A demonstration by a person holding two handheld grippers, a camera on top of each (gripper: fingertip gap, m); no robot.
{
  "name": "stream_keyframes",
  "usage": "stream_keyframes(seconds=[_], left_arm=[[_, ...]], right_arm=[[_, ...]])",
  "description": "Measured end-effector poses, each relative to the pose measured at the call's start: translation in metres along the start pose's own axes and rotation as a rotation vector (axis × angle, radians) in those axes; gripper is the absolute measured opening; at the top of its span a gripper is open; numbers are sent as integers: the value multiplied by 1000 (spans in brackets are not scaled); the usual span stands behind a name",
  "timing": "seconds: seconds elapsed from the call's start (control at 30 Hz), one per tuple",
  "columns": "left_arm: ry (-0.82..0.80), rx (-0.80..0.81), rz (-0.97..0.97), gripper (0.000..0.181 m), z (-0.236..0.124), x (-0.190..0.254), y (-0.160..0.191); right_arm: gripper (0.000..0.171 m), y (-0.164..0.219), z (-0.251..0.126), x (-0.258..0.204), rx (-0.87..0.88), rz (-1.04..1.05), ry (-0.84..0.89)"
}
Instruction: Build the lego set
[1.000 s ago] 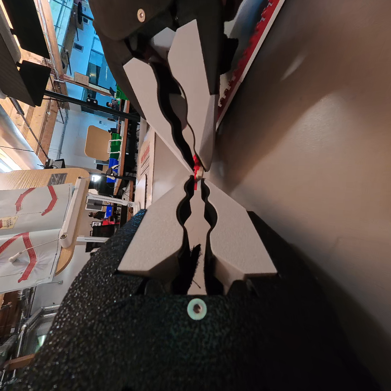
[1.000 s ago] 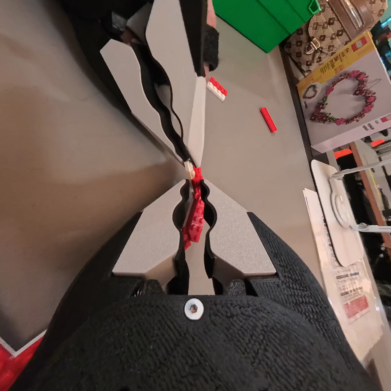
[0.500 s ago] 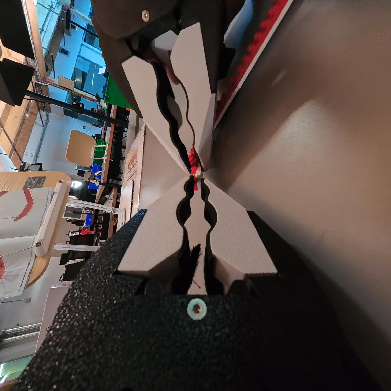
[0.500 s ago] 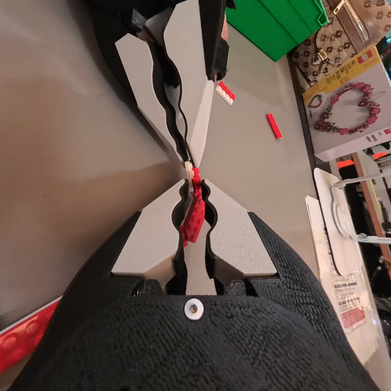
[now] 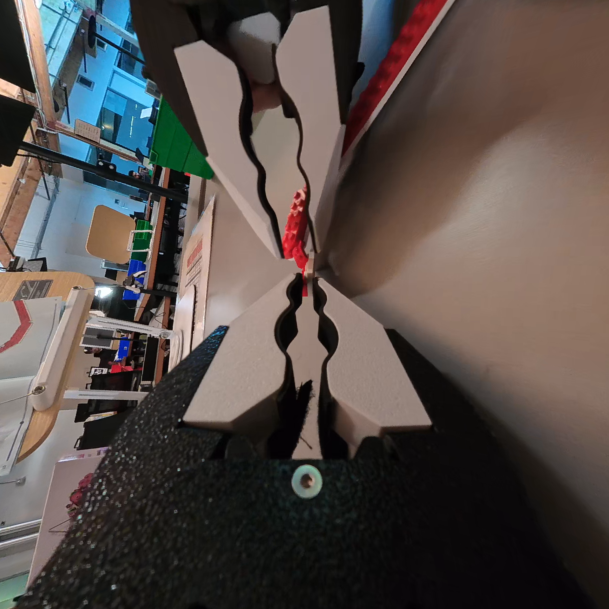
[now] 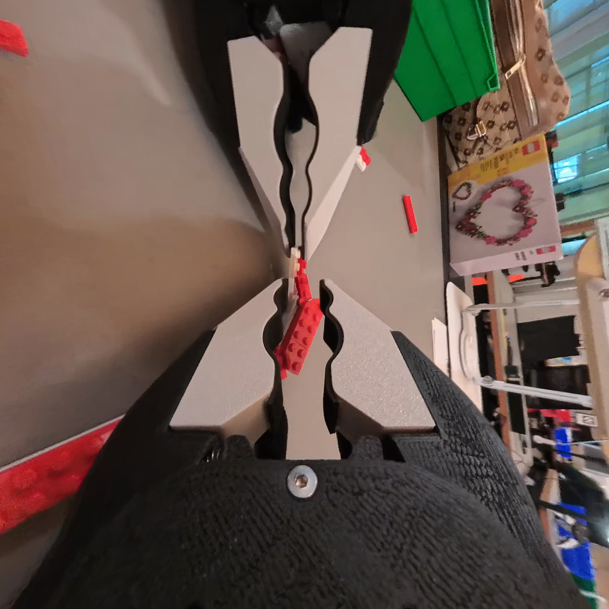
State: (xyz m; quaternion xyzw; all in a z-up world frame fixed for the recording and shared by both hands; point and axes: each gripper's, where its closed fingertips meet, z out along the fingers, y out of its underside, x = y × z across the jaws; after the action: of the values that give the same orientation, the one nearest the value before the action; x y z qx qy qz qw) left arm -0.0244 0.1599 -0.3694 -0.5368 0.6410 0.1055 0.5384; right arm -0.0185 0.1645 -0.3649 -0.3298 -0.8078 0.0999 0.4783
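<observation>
Item 1. Left hand-held gripper (image 5: 304,280): fingers drawn nearly together, tips pinched on the end of a small cream plate (image 5: 309,265). The same gripper is seen from the front in the right wrist view, entering from the top, its tips clamped on that cream piece.

Item 2. Right hand-held gripper (image 6: 300,280): fingers set narrowly apart at the tips. A red brick assembly (image 6: 301,333) lies slantwise between them, studs facing the camera, pressed against the left finger; contact with the right finger cannot be told, so the grip is left undetermined.

Item 3. Lego build: the cream plate and the red brick assembly are joined end to end, held above the grey desk (image 6: 115,197) between the two facing grippers, tip to tip.

Item 4. Loose parts on the desk, right wrist view: a thin red bar (image 6: 409,214) well apart from the grippers; a small red-and-white piece (image 6: 363,159) just beside the left gripper's finger.

Item 5. Red baseplate (image 6: 43,474) with a white border, at the desk's near edge.

Item 6. Along the far edge of the desk: a green bin (image 6: 445,56), a patterned handbag (image 6: 514,92), and a set box (image 6: 504,211) with a heart-shaped wreath picture.
</observation>
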Motion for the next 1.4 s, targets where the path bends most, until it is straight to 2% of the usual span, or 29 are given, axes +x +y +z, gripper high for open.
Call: stream_keyframes(seconds=[0.13, 0.47, 0.8, 0.97, 1.2, 1.4], left_arm=[[-1, 2, -1, 4, 0, 0, -1], [-29, 12, 14, 4, 1, -2, -6], [-93, -44, 268, 4, 1, -2, -7], [-80, -65, 350, 3, 2, 3, -5], [-81, -32, 248, 4, 2, -1, -10], [-72, 5, 146, 4, 0, -4, -11]], right_arm=[[16, 5, 3, -7, -31, -13, -21], [12, 6, 2, -2, 7, 131, -2], [15, 3, -1, -2, 111, 400, -122], [7, 3, -2, -8, 118, 454, -209], [13, 4, -1, -9, 106, 417, -190], [19, 2, -2, -9, 114, 305, -138]])
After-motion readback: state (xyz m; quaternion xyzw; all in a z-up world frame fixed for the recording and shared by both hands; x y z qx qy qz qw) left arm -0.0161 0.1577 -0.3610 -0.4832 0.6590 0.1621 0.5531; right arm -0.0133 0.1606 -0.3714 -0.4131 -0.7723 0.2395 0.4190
